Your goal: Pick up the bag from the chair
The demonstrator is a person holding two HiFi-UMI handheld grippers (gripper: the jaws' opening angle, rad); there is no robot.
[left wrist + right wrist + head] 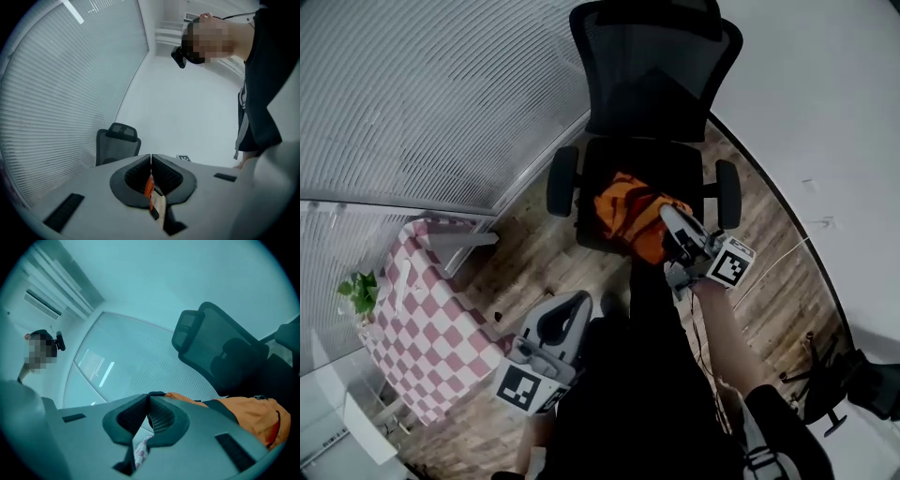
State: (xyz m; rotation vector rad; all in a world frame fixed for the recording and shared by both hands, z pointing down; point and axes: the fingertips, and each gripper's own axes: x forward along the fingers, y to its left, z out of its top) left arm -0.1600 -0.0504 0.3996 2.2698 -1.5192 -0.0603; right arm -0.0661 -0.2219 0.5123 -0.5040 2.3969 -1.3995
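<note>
An orange bag (633,214) with black trim lies over the front of the seat of a black office chair (652,84). My right gripper (667,214) reaches onto the bag's right side. In the right gripper view its jaws (150,395) are closed, with a dark bit of the bag pinched at the tips, and the orange fabric (253,416) spreads out to their right. My left gripper (581,300) hangs lower left, well short of the chair. Its jaws (151,157) are shut with nothing between them, and it points toward the chair back (117,143).
A table under a pink-and-white checked cloth (412,309) stands at the left, with a small green plant (358,292) beside it. Window blinds (422,94) fill the upper left. A white cable (769,262) and a black stand (825,384) are on the wood floor at right.
</note>
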